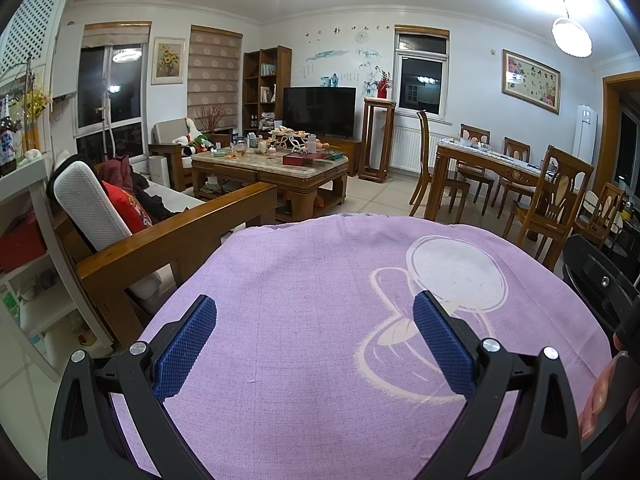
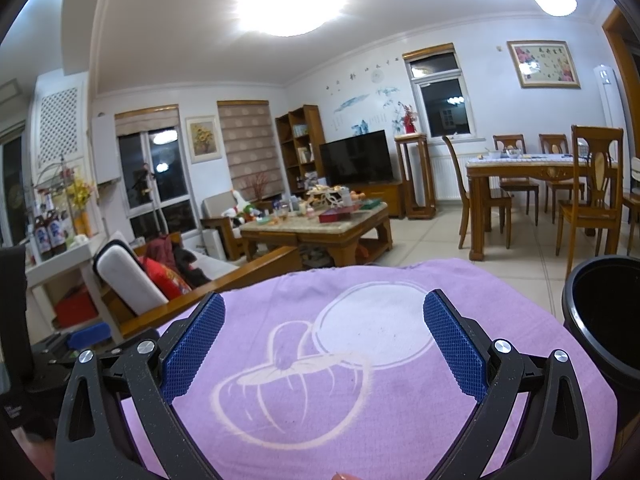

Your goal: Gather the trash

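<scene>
- Left hand-held gripper hangs over the purple cloth, blue pads spread wide, nothing between them.
- Right hand-held gripper too: jaws apart, empty, above the same cloth's pale cartoon print.
- Black bin stands just right of the cloth.
- No trash shows on the cloth; the far coffee table is cluttered.

purple cloth foreground | sofa left | coffee table | TV | dining table
</scene>
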A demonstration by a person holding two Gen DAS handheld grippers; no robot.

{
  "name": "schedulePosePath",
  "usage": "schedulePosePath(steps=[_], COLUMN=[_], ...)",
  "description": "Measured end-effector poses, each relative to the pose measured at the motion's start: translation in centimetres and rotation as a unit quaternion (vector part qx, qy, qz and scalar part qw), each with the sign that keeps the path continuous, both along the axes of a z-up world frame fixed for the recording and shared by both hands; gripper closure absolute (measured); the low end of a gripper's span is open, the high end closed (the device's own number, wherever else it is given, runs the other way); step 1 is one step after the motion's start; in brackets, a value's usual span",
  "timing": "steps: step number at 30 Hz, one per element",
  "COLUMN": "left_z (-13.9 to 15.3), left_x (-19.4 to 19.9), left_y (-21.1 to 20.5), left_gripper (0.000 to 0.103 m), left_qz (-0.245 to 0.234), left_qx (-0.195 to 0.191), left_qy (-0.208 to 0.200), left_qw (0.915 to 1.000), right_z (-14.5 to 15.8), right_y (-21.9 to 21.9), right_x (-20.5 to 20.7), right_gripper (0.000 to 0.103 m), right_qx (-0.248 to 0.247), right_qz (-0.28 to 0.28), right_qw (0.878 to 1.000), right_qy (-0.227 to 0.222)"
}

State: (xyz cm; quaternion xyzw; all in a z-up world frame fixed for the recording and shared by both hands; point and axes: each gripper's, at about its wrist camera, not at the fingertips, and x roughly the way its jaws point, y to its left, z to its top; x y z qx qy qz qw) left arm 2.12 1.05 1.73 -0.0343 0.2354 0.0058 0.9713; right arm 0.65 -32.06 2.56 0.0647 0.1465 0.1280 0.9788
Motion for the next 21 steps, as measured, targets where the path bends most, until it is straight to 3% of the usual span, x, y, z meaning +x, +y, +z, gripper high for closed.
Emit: schedulePosePath(steps=[21], left_z=[0.04], left_x=[0.12], left_y=[0.12], left_gripper=[0.005], left_qz=[0.0], left_qx=[0.002], left_qy=[-0.001], left_qw=[1.0], right_z=[-0.07], right_y=[0.03], right_x=[0.12], right_gripper=[0.005], right_qx=[0.001], right_qz=[0.0], right_qw=[1.0], right_qy=[-0.001])
